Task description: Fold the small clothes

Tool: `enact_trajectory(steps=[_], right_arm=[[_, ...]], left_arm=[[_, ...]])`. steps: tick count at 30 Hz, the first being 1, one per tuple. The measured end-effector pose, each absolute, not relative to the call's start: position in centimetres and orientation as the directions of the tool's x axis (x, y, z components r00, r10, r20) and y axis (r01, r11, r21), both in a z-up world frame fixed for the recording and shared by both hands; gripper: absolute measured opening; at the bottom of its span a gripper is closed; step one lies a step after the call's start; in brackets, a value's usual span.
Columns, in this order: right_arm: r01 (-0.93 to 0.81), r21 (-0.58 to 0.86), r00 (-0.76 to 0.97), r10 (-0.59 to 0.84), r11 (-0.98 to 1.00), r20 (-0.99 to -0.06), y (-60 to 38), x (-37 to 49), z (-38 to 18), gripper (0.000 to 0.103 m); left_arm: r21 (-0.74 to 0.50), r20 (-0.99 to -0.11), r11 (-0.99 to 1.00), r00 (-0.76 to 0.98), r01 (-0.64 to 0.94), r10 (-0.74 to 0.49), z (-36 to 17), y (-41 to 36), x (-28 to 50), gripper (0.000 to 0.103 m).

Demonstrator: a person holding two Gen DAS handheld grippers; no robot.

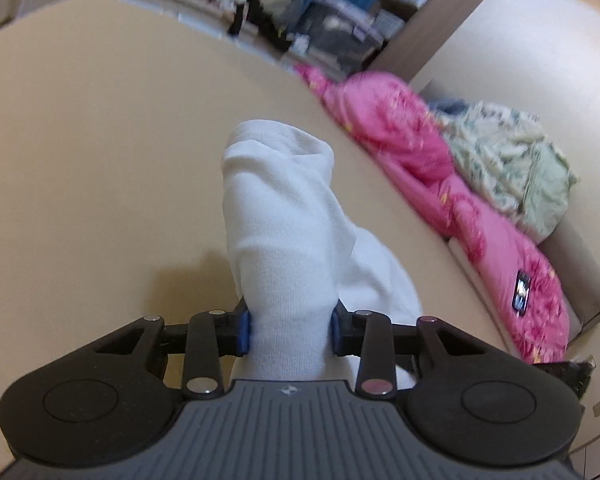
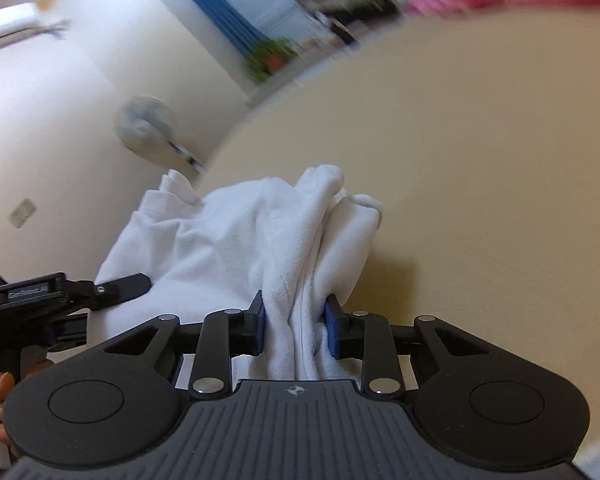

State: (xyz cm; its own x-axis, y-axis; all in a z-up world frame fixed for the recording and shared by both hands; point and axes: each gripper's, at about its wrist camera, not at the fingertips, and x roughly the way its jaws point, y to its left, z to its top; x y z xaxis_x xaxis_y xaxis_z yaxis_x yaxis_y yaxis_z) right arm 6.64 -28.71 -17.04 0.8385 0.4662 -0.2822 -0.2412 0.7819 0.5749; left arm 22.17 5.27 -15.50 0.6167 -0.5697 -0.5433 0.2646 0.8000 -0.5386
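over the beige table (image 1: 100,160), the left gripper (image 1: 290,330) is clamped on a white garment (image 1: 284,220), its 2 blue-padded fingers (image 1: 243,330) pinching a rolled bunch that stands up over the tabletop. the right gripper (image 2: 294,326) is likewise closed on gathered folds of the same white cloth (image 2: 240,240), which is held just above the table. a pink blanket (image 1: 420,168) and a floral cloth (image 1: 512,160) lie heaped along the table's far edge.
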Motion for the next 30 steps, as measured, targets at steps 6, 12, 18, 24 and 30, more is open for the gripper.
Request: enact_trajectory(steps=[6,12,18,24,30], right_arm=[[-0.185,0.394,0.826,0.360,0.900,-0.435,-24.6,9.7,-17.5,0.050],[-0.086,0.485,0.786,0.358,0.870,-0.503,-26.1,9.9,-18.9,0.052],[-0.075,0.407,0.737,0.326,0.910,-0.592,-25.5,9.5,-20.4,0.051],[-0.055,0.418,0.743,0.316,0.907,-0.590,-26.0,8.3,-20.7,0.049],[-0.039,0.411,0.743,0.302,0.911,-0.598,-26.6,8.3,-21.3,0.049]], left_arm=[[-0.467,-0.653,0.884,0.673,0.003,-0.347,-17.9,10.2,24.2,0.070],[-0.367,-0.703,0.928,0.635,0.063,-0.321,-17.7,9.3,20.5,0.070],[-0.245,-0.738,0.958,0.611,0.150,-0.285,-19.6,5.0,18.5,0.070],[-0.155,-0.779,0.974,0.586,0.167,-0.225,-22.4,4.7,18.0,0.070],[-0.084,-0.801,0.975,0.568,0.205,-0.189,-23.9,3.8,18.5,0.075]])
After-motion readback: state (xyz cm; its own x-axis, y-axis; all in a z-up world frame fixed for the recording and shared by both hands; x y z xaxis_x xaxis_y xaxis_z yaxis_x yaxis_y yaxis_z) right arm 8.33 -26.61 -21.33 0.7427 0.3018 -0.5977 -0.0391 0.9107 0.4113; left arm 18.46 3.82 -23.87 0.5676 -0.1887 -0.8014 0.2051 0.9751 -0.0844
